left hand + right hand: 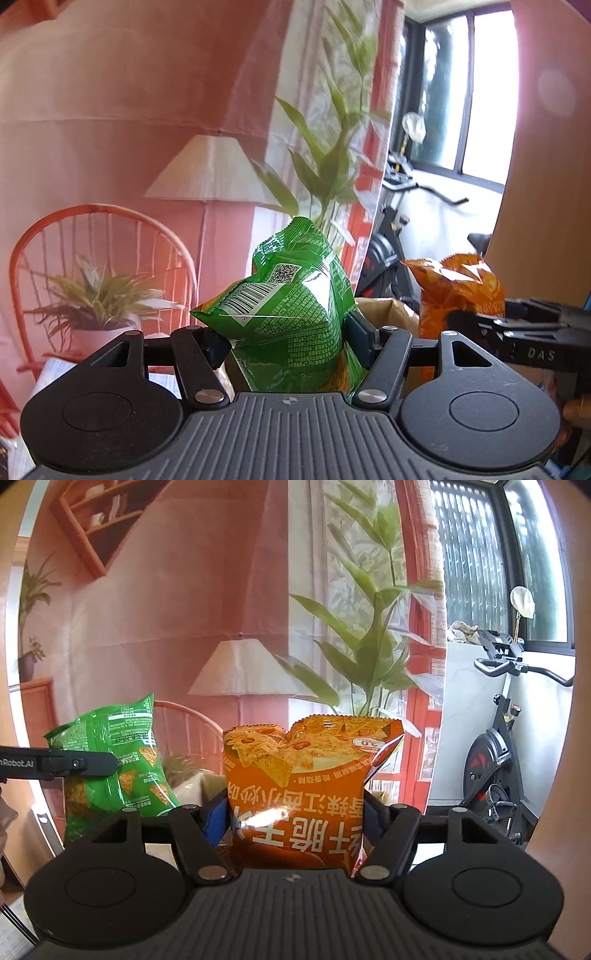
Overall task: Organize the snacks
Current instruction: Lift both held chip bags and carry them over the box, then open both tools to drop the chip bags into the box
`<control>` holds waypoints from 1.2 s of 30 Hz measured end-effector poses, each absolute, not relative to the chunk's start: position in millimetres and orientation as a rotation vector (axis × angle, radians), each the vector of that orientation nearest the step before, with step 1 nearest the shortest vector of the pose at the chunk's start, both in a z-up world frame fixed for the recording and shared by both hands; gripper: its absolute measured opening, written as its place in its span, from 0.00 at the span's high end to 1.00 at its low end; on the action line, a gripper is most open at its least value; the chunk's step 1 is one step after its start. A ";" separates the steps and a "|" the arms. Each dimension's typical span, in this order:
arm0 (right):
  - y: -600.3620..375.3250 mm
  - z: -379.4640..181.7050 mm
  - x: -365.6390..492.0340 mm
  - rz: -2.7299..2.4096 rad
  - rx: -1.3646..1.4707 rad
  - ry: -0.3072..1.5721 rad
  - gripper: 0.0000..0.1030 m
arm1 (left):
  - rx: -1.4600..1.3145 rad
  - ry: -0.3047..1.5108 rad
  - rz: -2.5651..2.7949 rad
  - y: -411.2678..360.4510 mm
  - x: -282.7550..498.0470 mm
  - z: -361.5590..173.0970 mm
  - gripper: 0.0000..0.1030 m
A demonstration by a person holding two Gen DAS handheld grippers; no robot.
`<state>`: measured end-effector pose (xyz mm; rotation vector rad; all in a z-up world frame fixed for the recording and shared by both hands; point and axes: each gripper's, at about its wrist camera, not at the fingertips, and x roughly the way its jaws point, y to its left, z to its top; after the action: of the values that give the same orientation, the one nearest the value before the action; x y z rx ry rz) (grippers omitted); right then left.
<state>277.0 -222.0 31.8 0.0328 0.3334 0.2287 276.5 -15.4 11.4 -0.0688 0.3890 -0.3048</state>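
My left gripper (288, 339) is shut on a green chip bag (291, 314) and holds it upright in the air, back side with barcode facing the camera. My right gripper (295, 819) is shut on an orange chip bag (299, 794), also upright in the air. In the left wrist view the orange bag (461, 295) and the right gripper (469, 321) show at the right. In the right wrist view the green bag (118, 760) and the left gripper (110, 764) show at the left. The two bags are side by side, apart.
A brown paper bag's open rim (384, 310) shows just below and between the held bags; it also shows in the right wrist view (195, 786). A printed room backdrop (129, 147) hangs behind. An exercise bike (498, 753) stands at the right by the window.
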 end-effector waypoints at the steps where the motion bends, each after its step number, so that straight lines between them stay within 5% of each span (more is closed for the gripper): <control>1: -223.9 31.0 284.2 0.228 0.035 0.341 0.32 | -0.053 0.405 -0.310 -18.0 284.2 10.4 0.36; 24: -208.3 -27.0 376.0 0.257 -0.050 0.571 0.32 | 0.180 0.729 -0.385 -66.2 394.0 -50.3 0.35; 36: -204.4 -41.8 386.5 0.242 -0.015 0.645 0.31 | 0.213 0.756 -0.345 -67.5 409.2 -59.4 0.25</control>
<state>386.5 -204.4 -41.8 -0.0150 0.6447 0.2423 409.2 -67.5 -59.4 0.2132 0.7556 -0.3454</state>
